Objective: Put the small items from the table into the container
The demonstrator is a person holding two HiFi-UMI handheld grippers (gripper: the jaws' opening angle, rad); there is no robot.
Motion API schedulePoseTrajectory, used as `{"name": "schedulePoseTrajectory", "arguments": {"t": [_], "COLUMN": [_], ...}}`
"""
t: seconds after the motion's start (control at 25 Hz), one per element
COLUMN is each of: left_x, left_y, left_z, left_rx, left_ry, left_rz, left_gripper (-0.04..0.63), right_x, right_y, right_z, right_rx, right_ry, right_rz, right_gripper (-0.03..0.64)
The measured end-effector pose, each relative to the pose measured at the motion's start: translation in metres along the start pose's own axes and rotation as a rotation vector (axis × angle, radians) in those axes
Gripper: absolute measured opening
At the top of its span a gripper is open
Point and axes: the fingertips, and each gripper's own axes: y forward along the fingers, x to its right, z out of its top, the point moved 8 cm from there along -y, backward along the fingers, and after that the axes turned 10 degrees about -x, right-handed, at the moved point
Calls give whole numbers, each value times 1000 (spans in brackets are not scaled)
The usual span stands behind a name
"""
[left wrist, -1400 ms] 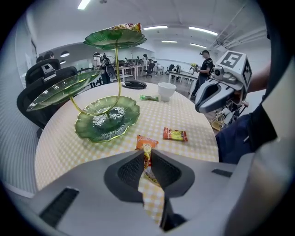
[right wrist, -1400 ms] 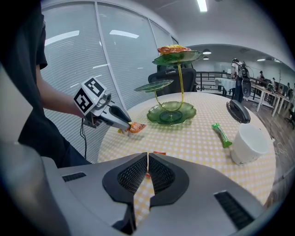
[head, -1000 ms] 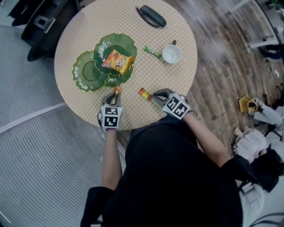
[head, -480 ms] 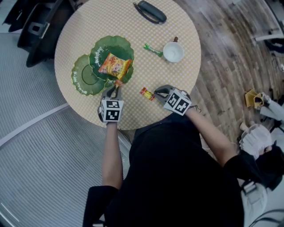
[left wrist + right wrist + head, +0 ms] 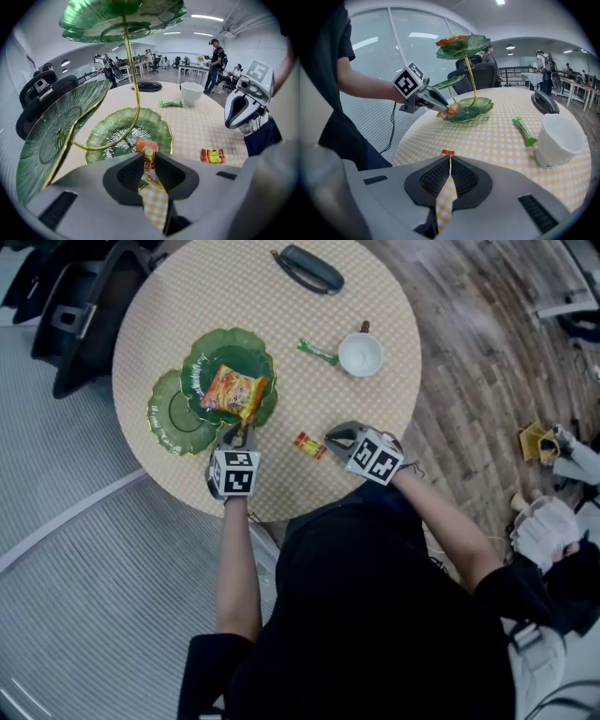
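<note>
A green three-tier leaf dish stand [image 5: 176, 416] on a gold stem stands at the table's left, with an orange snack packet [image 5: 232, 390] on its top tier. My left gripper [image 5: 236, 435] is at the rim of the bottom dish [image 5: 117, 133]. A small orange sachet [image 5: 146, 146] stands upright between its pads, and the jaws [image 5: 150, 157] are opening. My right gripper [image 5: 330, 437] is shut and holds nothing. A red sachet [image 5: 307, 444] lies flat on the cloth just past its tips [image 5: 449, 157]. A green candy stick [image 5: 319, 352] lies farther back.
A white cup [image 5: 361, 354] stands right of the candy stick. A black case [image 5: 307, 268] lies at the table's far edge. A black office chair [image 5: 70, 306] stands beyond the table's left side. The table's front edge is right below both grippers.
My left gripper carried the orange sachet away from the front edge to the stand's bottom dish. The right gripper and the red sachet stayed put.
</note>
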Motion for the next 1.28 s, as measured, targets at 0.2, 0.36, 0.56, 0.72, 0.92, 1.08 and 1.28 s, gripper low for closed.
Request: {"name": "schedulePoseTrajectory", "arguments": {"t": [0.2, 0.36, 0.56, 0.72, 0.92, 1.08, 1.28], "left_x": [1, -1, -2, 1, 8, 17, 29], "left_y": [0, -8, -12, -16, -22, -29, -35], "left_z": [-2, -1, -11, -19, -28, -40, -64], "left_rx": [20, 47, 103, 117, 124, 146, 142], "left_ry": [-31, -67, -162, -195, -226, -256, -285], "left_rz": [-20, -13, -18, -22, -23, -43, -75], "left_gripper": [106, 137, 175, 175, 175, 173, 141], "right_x": [0, -4, -12, -16, -21, -29, -41], "right_y": [-2, -2, -3, -5, -7, -7, -4], "right_z": [0, 1, 0, -1, -1, 3, 10], "right_rx": [-4, -2, -5, -8, -12, -13, -8], "right_ry": [3, -2, -12, -17, -29, -50, -77], "right_rz": [-4, -9, -8, -13, -17, -19, -24], "right_gripper": [31, 31, 31, 31, 31, 31, 31]}}
